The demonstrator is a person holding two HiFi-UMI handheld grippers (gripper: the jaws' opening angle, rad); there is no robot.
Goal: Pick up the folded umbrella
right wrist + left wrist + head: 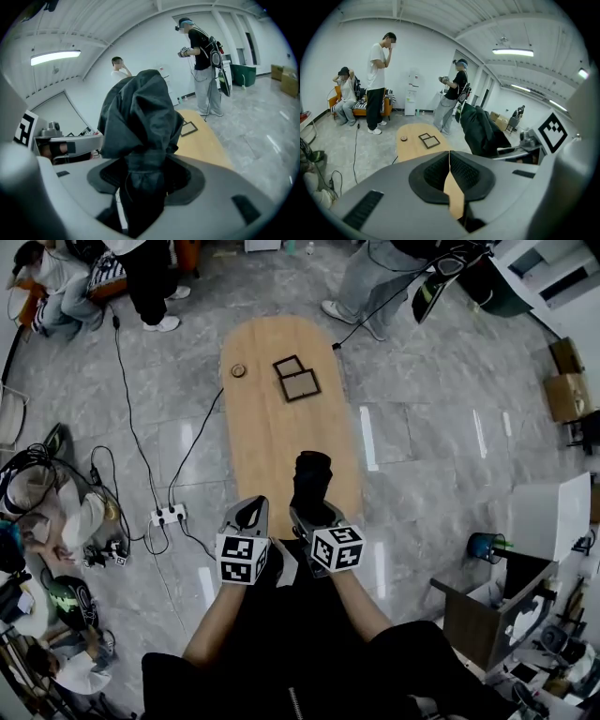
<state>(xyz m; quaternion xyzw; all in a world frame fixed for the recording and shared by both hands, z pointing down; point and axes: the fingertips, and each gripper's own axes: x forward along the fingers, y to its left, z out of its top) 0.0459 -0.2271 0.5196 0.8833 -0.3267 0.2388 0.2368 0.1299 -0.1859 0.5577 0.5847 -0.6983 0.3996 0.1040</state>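
Observation:
The folded umbrella (311,476) is a dark, bunched bundle of fabric lifted above the near end of the wooden table (262,437). My right gripper (310,513) is shut on its lower part. In the right gripper view the umbrella (138,117) rises upright from between the pads and fills the middle of the picture. My left gripper (248,511) hovers just to the left of it, apart from the umbrella. Its pads (461,171) meet along a thin seam with nothing between them. The umbrella (482,130) shows to the right in the left gripper view.
Two dark picture frames (296,378) and a small round object (238,370) lie at the table's far end. A power strip (169,515) and cables run over the floor on the left. People stand beyond the table and sit at the left; boxes stand at the right.

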